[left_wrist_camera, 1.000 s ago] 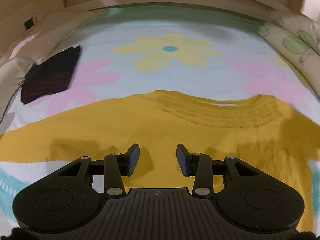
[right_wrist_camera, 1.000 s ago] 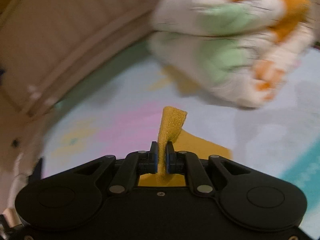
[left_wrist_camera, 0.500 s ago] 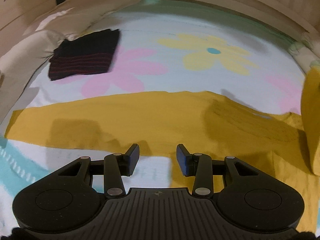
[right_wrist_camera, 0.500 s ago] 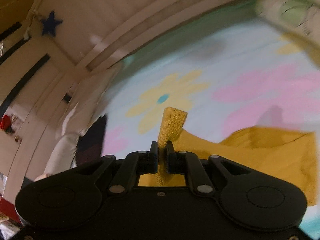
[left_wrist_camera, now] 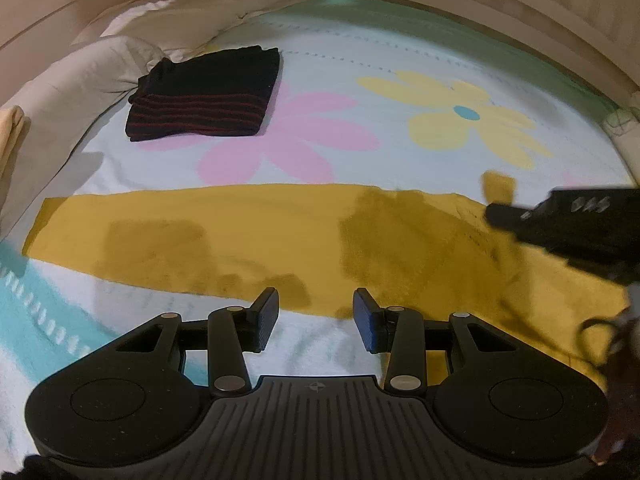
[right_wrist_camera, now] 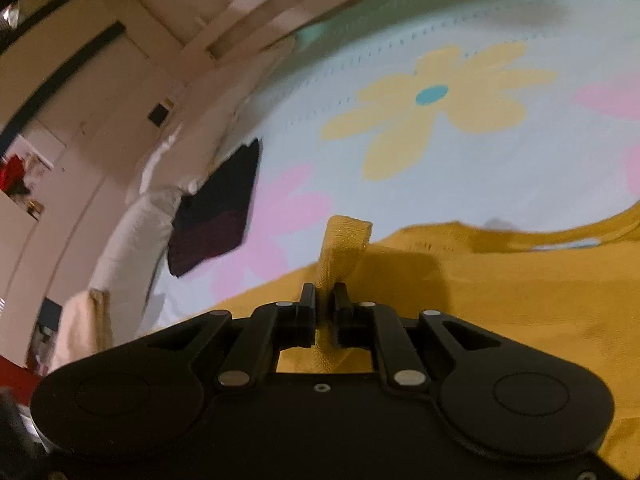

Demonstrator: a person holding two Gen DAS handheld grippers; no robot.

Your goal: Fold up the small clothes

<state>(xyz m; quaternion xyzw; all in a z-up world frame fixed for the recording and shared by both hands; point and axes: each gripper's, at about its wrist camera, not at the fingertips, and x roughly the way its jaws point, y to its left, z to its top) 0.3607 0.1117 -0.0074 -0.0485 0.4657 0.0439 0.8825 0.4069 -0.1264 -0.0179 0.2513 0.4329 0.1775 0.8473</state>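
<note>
From the left wrist I see the right hand-held gripper point(left_wrist_camera: 500, 210) only as a motion-blurred black shape cut off by the right edge; can't read its fingers there. The yellow shirt point(left_wrist_camera: 248, 236) runs out past the right edge, and my left hand-held gripper point(left_wrist_camera: 316, 316) body hides its near hem. Right wrist view is smeared: the dark folded garment point(right_wrist_camera: 218, 216) shows no stripes, and the room at left is unreadable. The gripper body hides where the pinched fabric ends.

Dim, warm indoor light from above. Soft dark shadows on the yellow shirt point(left_wrist_camera: 248, 224). Heavy fisheye bending at the edges. Motion blur across the right wrist view, sharper on the left.
</note>
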